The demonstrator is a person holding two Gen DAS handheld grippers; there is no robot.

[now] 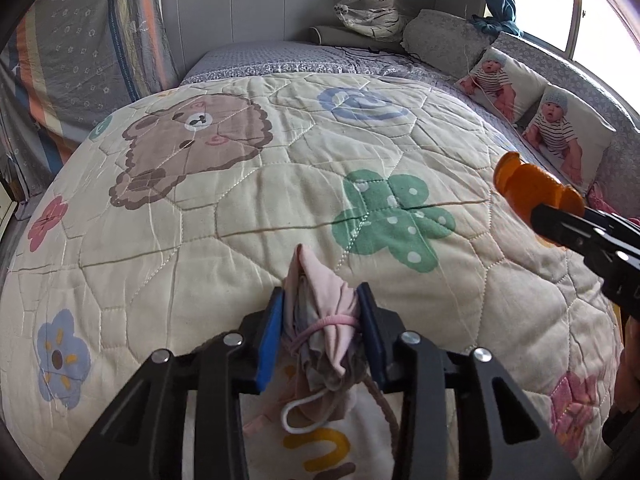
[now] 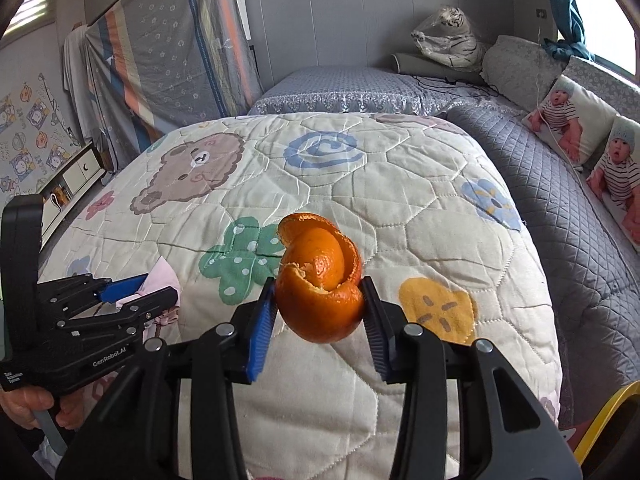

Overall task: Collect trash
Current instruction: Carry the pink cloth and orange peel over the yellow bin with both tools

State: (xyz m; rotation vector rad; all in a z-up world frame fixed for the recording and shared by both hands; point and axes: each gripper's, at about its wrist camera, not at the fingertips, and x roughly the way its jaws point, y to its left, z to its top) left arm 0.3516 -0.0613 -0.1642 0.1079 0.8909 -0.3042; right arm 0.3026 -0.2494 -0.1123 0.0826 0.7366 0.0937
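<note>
My left gripper [image 1: 321,306] is shut on a crumpled pink face mask [image 1: 320,280] with its ear loops wound round it, low over the cartoon quilt [image 1: 240,208]. The blue pads [image 1: 272,332] press the bundle on both sides. My right gripper [image 2: 320,304] is shut on a curled orange peel [image 2: 320,280], held above the quilt [image 2: 400,160]. In the left wrist view the peel [image 1: 528,184] and the right gripper [image 1: 560,220] come in from the right edge. The right wrist view shows the left gripper [image 2: 140,292] with the pink mask [image 2: 160,276] at lower left, held by a hand [image 2: 24,404].
The quilt covers a bed with a grey bedspread [image 2: 560,200]. Two baby-photo pillows [image 2: 568,120] and a grey cushion [image 2: 516,60] line the right side. A plastic-wrapped plush tiger [image 2: 452,40] sits at the head. A hanging blanket [image 2: 160,52] and low cabinet [image 2: 72,176] stand left; something yellow [image 2: 608,420] is at lower right.
</note>
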